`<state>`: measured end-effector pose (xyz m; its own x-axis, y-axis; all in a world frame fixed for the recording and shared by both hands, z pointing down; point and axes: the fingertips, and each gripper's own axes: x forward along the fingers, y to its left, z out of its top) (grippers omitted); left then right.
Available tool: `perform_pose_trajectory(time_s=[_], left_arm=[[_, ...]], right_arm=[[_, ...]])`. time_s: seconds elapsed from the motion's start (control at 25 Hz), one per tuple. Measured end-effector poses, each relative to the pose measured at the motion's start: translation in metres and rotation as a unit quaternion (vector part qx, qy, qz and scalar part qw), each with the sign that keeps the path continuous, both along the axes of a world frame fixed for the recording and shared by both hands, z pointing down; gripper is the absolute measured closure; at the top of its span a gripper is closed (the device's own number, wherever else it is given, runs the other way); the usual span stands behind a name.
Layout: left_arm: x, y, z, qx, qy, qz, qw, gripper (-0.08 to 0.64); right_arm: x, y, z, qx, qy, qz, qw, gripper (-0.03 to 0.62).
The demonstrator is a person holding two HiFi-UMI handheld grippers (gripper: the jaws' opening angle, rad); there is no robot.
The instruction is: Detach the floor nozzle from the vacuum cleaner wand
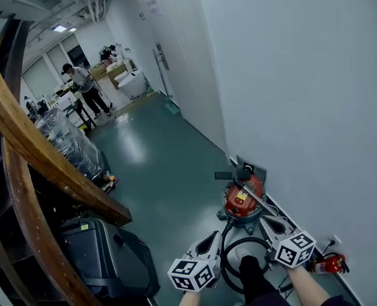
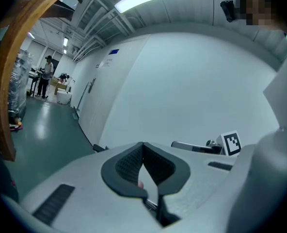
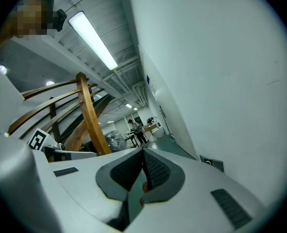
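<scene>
- The red vacuum cleaner point(image 1: 242, 200) stands at the lower middle of the head view, close against the foot of the white wall point(image 1: 303, 94), probably parked there to keep the green floor point(image 1: 163, 171) free for walking
- A thin grey wand point(image 1: 260, 202) slants across the red body, and the black hose point(image 1: 230, 269) loops on the floor below it, so the parts look laid loosely, not packed away
- The floor nozzle cannot be picked out for certain; a dark flat piece point(image 1: 230, 175) just above the red body, by the wall, may be it, and the join to the wand is too small to read
- The left gripper point(image 1: 213, 235) sits at the bottom of the frame with its tips pressed together on nothing, as its own view point(image 2: 143, 147) shows
- The right gripper point(image 1: 269, 221) is likewise closed and empty in its own view point(image 3: 143, 152)
- Both point up the frame toward the vacuum cleaner from either side of the hose, near it but touching nothing; this reads as an approach, with no grip needed yet
- A red fire extinguisher point(image 1: 328, 263) lies at the lower right by the wall, just beside the right gripper, and could get in the way
- A person point(image 1: 81, 85) stands far off at the upper left, well apart from the work
</scene>
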<state>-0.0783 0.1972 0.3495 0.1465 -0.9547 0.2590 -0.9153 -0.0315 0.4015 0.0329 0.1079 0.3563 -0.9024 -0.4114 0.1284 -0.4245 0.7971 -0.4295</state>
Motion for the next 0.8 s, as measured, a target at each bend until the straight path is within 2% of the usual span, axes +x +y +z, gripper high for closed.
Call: perform_pose_trajectory(time_s=[0.2,0.48,0.64,0.8], left_arm=[[-0.035,-0.076,0.004,-0.008,0.008,-0.006,0.9999,0.555],[-0.062,-0.172,0.002,-0.021,0.003,-0.002,0.9998,0.555],[-0.074,-0.195,-0.002,-0.024,-0.007,-0.006,0.9997,0.555],[-0.085,-0.196,0.002,-0.03,-0.012,-0.002,0.9995,0.555]], right_arm=[[-0.042,-0.078,0.005,-0.014,0.0,-0.006,1.0,0.575],[-0.072,-0.159,0.009,-0.035,0.009,-0.018,0.999,0.575],[-0.083,-0.185,0.013,-0.043,0.011,-0.017,0.999,0.575],[-0.091,-0.188,0.022,-0.051,0.021,-0.009,0.998,0.575]])
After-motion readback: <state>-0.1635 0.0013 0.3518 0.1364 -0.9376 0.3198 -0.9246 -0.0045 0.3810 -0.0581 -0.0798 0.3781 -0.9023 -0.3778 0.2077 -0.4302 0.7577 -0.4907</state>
